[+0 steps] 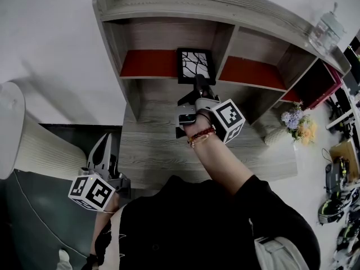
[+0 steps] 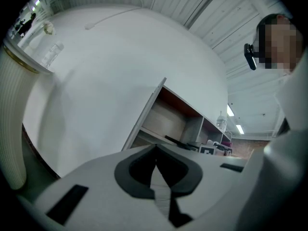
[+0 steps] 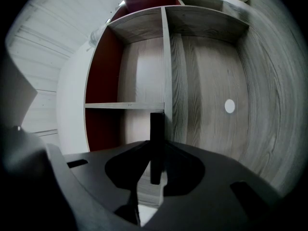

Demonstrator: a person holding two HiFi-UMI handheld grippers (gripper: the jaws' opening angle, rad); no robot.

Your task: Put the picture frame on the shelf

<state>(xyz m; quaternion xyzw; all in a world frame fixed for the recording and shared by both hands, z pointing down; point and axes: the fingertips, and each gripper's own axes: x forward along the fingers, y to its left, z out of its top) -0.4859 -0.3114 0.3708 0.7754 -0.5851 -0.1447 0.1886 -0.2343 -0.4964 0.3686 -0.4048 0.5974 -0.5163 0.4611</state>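
At the mouth of the grey wood-grain shelf [image 1: 169,35], before the upright divider [image 1: 223,44] between two red-backed compartments [image 1: 149,63], the right claw [image 1: 200,86] pinches a thin, square black picture frame [image 1: 196,65] by one edge. Its white panel is crossed by black branching lines. Lower down, the left claw [image 1: 107,142], jaws together and empty, hangs beside the matching wood-grain table [image 1: 152,151].

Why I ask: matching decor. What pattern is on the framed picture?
Black branching lines on white in the picture frame; best in the head view.
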